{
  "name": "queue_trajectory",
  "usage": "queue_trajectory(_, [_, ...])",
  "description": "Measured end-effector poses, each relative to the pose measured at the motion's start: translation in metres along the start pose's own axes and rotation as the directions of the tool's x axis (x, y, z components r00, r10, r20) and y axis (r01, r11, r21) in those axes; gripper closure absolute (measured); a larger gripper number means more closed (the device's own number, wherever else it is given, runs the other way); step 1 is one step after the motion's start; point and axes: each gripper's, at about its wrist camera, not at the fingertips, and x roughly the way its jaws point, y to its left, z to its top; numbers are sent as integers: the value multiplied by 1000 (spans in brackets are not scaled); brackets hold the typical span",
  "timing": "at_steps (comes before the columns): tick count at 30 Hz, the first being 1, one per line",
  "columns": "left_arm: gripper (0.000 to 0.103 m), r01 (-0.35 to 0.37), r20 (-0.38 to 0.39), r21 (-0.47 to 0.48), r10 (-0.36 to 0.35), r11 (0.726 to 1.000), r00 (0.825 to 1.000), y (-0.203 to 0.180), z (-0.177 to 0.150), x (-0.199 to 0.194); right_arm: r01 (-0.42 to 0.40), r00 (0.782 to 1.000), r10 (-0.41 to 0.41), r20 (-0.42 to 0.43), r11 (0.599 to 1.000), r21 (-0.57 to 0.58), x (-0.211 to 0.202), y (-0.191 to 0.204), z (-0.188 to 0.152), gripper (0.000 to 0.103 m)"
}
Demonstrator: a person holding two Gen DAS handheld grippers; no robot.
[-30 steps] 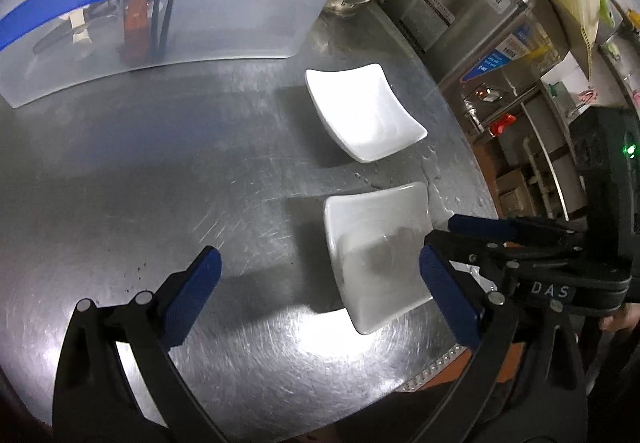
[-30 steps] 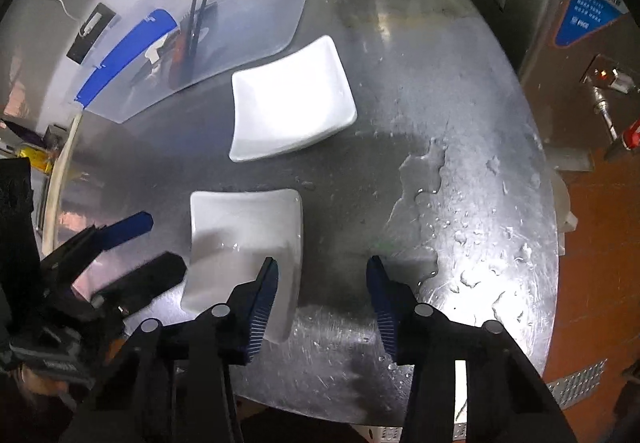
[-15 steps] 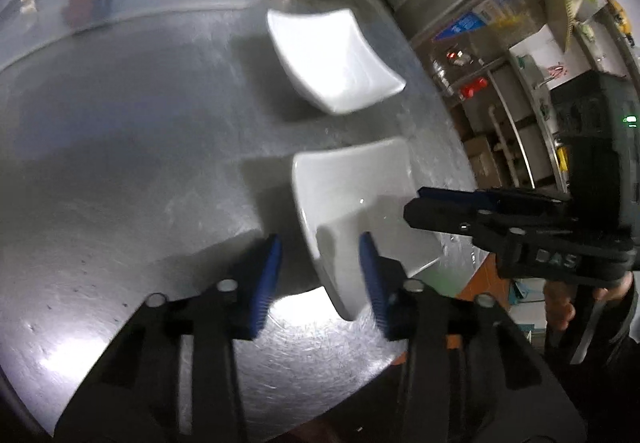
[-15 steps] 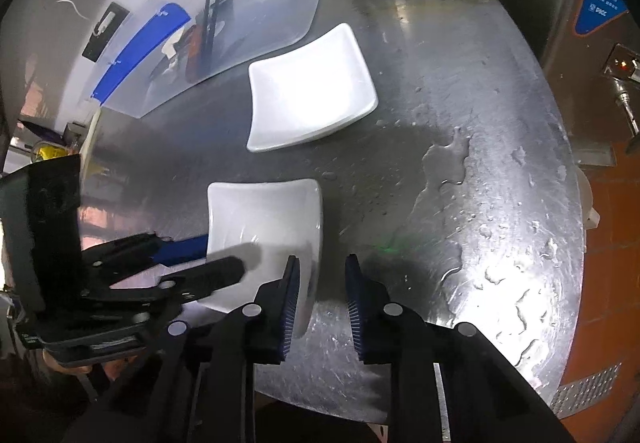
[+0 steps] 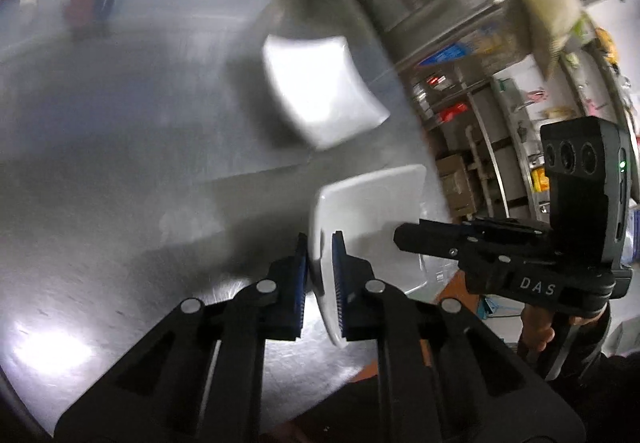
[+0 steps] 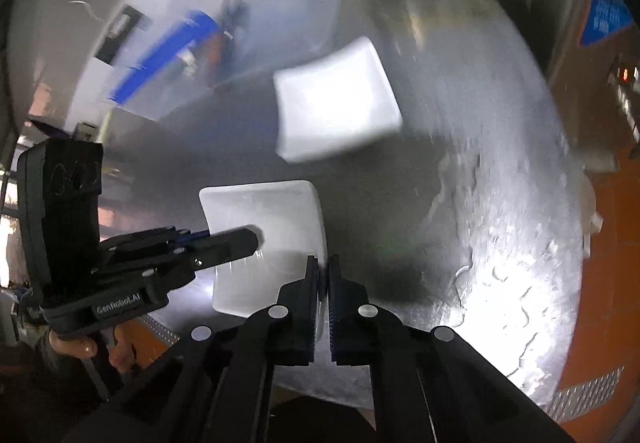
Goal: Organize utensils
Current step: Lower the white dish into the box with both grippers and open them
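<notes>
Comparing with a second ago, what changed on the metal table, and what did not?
Both grippers have just been closing onto the near white dish: the left gripper now pinches its left rim, the right gripper its right rim, and the dish looks tilted up off the table. The far white dish and the clear bin stayed where they were.
</notes>
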Motion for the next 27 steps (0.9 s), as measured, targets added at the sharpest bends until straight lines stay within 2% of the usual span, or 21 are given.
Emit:
queue_trajectory(4, [92, -7, 119, 80, -3, 997, 993, -16, 34, -54, -25, 989, 38, 141, 995, -95, -47, 41, 32, 97])
queue_trajectory(6, [92, -62, 184, 147, 34, 987, 982, -24, 65, -86, -1, 974, 42, 223, 984, -180, -69, 70, 65, 97])
queue_trajectory(8, [92, -113, 237, 182, 68, 977, 969, -26, 106, -114, 66, 957, 12, 291, 965, -255, -82, 102, 109, 96])
queue_trajectory(10, [92, -165, 260, 195, 111, 967, 959, -21, 146, -130, 100, 947, -7, 321, 957, -273, -83, 122, 154, 96])
queue_trajectory(11, [92, -190, 258, 178, 141, 965, 956, -12, 177, -136, 116, 950, -24, 310, 952, -282, -78, 133, 179, 96])
queue_trajectory(13, [92, -209, 225, 149, 173, 967, 959, 8, 219, -139, 128, 965, -63, 256, 961, -245, -54, 143, 235, 96])
queue_trajectory(15, [92, -215, 154, 116, 196, 970, 968, 38, 263, -123, 142, 976, -105, 190, 971, -192, -24, 144, 274, 96])
queue_trajectory(18, [92, -197, 68, 68, 193, 978, 979, 74, 292, -90, 185, 980, -173, 99, 975, -122, 20, 136, 309, 95])
queue_trajectory(22, [92, -164, -71, 5, 163, 987, 984, 112, 310, -32, 294, 955, -296, -23, 954, -62, 77, 115, 335, 94])
queue_trajectory(27, [92, -167, -209, -16, 160, 986, 965, 141, 320, 24, 379, 916, -384, -113, 923, -64, 122, 100, 347, 94])
